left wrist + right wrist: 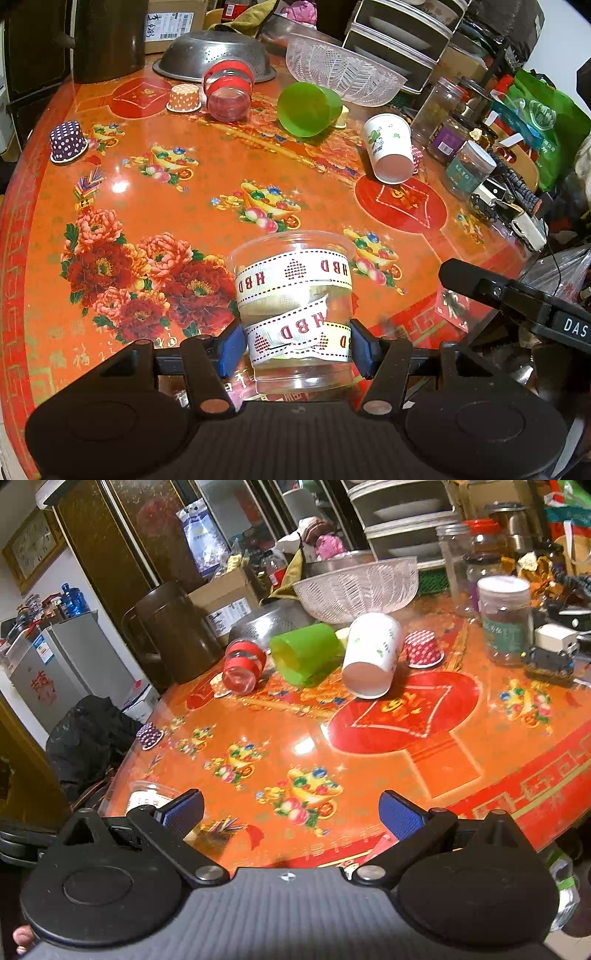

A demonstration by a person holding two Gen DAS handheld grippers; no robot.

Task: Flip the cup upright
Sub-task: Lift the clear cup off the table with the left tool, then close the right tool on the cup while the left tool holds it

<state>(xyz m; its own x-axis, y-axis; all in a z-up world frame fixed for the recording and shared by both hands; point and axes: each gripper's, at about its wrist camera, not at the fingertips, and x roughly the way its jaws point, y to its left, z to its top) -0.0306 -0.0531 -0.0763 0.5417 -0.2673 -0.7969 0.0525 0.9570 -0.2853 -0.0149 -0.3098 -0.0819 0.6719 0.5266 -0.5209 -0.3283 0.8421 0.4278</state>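
Observation:
My left gripper (297,345) is shut on a clear plastic cup (295,310) wrapped in white "HBD" ribbon, its mouth pointing up and away, near the table's front edge. The cup's rim also shows in the right wrist view (147,795), at the far left. My right gripper (291,816) is open and empty above the table's near edge. On their sides at the back lie a green cup (308,109) (304,651), a white paper cup (389,147) (371,653) and a clear cup with red bands (229,92) (243,666).
Small dotted paper cups stand upside down: purple (66,142) (149,735), orange (184,98), red (423,650). A steel colander (214,55), a clear plastic bowl (343,70) (358,587) and jars (469,168) (506,620) crowd the back and right of the red table (147,206).

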